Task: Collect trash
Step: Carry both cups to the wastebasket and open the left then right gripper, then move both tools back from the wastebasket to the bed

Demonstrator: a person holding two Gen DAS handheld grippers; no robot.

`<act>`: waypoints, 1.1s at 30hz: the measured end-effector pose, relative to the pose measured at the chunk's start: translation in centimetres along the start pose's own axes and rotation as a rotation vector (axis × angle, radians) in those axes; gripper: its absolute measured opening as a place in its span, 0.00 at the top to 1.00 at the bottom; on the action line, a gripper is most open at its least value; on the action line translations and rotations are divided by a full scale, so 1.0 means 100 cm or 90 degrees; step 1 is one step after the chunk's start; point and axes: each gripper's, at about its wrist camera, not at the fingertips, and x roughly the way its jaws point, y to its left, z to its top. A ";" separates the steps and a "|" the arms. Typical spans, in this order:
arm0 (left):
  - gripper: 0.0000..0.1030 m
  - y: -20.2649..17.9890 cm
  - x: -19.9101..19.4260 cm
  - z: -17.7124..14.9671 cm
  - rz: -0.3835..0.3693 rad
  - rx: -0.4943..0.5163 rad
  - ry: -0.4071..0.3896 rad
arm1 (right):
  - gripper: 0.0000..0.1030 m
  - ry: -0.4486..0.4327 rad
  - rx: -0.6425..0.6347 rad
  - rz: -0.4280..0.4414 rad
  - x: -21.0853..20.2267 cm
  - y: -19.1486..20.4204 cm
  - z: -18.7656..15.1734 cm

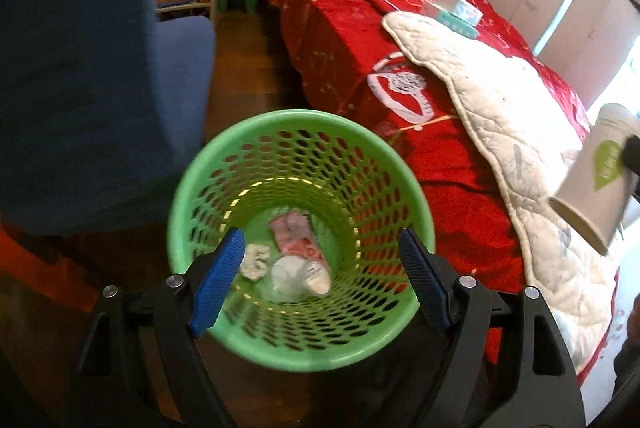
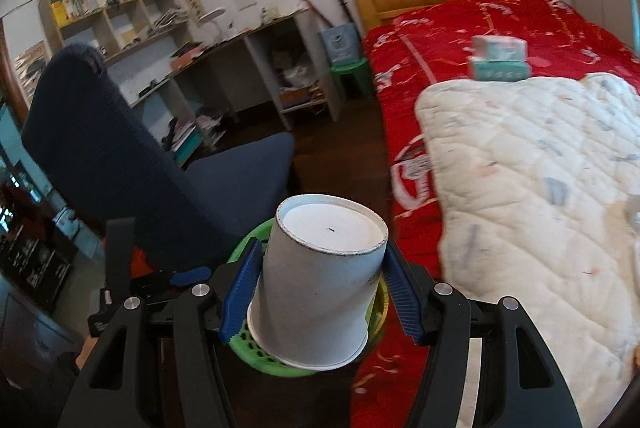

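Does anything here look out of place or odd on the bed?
Two small tissue boxes sit stacked on the red bedspread, and a white quilt lies crooked, hanging over the bed's edge. Nothing looks spilled or damaged.

- Showing bright green with a honeycomb of holes: the basket (image 1: 300, 164).
- Lying pink and white inside it: scraps of trash (image 1: 296, 248).
- Gleaming white with a green leaf mark: the paper cup (image 2: 320, 284).
- Spreading red with white motifs: the bedspread (image 1: 340, 40).
- Draping cream, quilted: the blanket (image 2: 532, 180).
- Sitting dark blue at left: the chair (image 1: 88, 68).
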 end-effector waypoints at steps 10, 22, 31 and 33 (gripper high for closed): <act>0.19 0.025 -0.023 -0.010 0.027 -0.031 -0.020 | 0.41 0.045 -0.023 0.016 0.063 0.035 0.000; 0.17 -0.002 -0.017 -0.011 0.002 -0.013 -0.011 | 0.27 0.031 0.008 -0.020 0.035 0.009 -0.016; 0.17 -0.050 -0.008 -0.007 -0.029 0.036 -0.001 | 0.26 0.014 0.075 -0.144 -0.037 -0.071 -0.047; 0.17 -0.062 -0.006 -0.007 -0.039 0.050 0.004 | 0.26 0.008 0.096 -0.173 -0.053 -0.091 -0.055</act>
